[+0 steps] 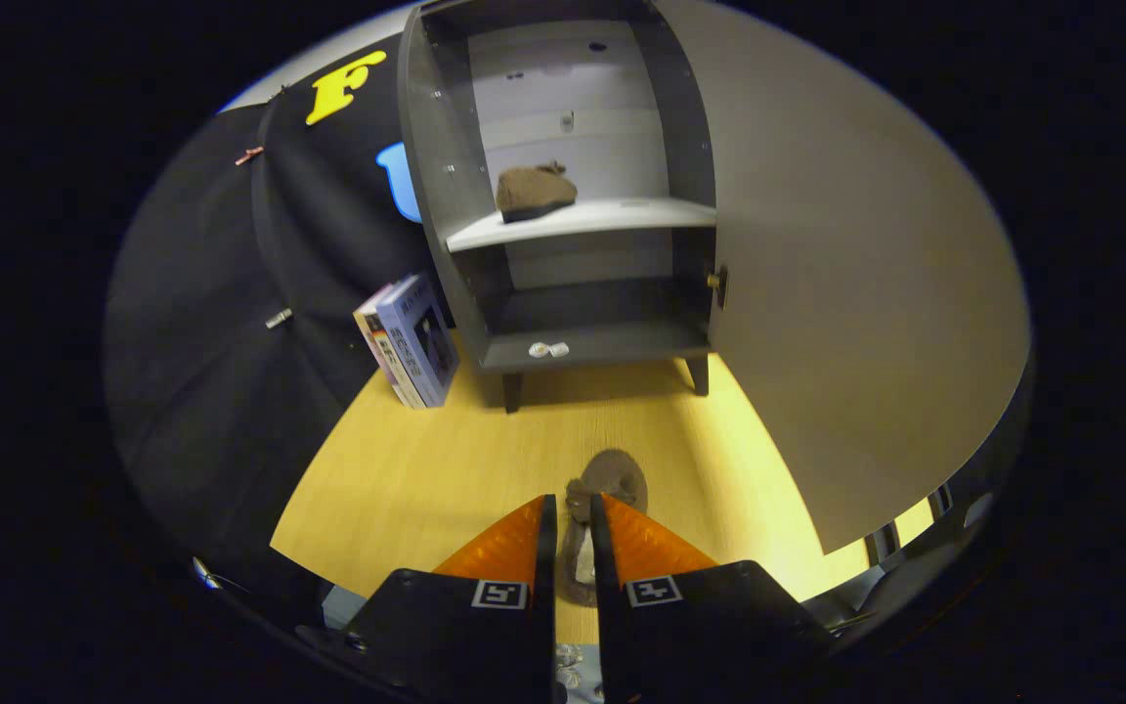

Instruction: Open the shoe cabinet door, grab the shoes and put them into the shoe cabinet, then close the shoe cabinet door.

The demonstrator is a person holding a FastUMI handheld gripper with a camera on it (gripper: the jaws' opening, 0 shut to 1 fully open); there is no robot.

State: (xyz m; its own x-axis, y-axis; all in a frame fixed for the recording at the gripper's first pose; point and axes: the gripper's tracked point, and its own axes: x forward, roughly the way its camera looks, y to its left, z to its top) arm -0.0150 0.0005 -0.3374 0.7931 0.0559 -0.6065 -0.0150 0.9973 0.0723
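The shoe cabinet stands with its door swung wide; one brown, suede-like shoe rests on the pale middle shelf, and the dark bottom shelf holds two small clear pieces. The gripper has its fingers closed onto the second brown shoe, clamped between them above the yellow wood-grain floor. Boxy books lean beside the cabinet.

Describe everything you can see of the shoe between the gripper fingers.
The brown shoe looks soft, like suede or felt, with laces and a rounded toe pointing toward the shoe cabinet. It lies over the yellow wooden floor. The gripper is closed on its opening edge, one finger on each side. Its sole is hidden.
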